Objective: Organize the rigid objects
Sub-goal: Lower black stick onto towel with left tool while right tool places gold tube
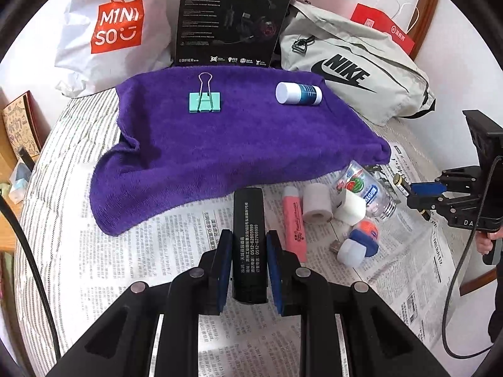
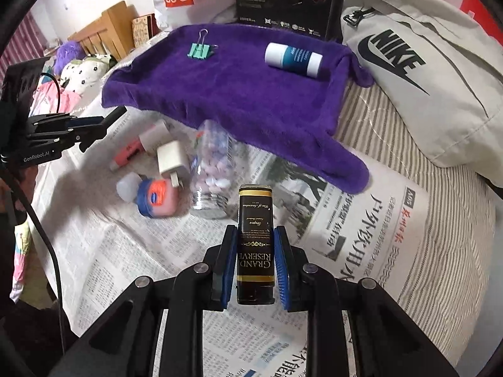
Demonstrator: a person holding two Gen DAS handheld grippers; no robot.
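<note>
My left gripper (image 1: pixel 249 238) is shut on a black lighter (image 1: pixel 248 245) with white print, held above the newspaper in front of the purple towel (image 1: pixel 239 138). My right gripper (image 2: pixel 255 235) is shut on a black and gold "Grand Reserve" lighter (image 2: pixel 254 245), also above the newspaper. On the towel lie a green binder clip (image 1: pixel 205 100) and a white and blue bottle (image 1: pixel 298 93). Loose on the newspaper are a pink highlighter (image 1: pixel 294 223), a tape roll (image 1: pixel 317 202), a white charger (image 1: pixel 350 209), a candy bottle (image 1: pixel 366 188) and a Vaseline jar (image 2: pixel 155 199).
A Miniso bag (image 1: pixel 107 28), a black Edifier box (image 1: pixel 232 19) and a grey Nike bag (image 1: pixel 352 66) stand behind the towel. The right gripper shows at the right edge in the left wrist view (image 1: pixel 418 194). A wooden frame (image 2: pixel 103 31) and soft toys lie to the left.
</note>
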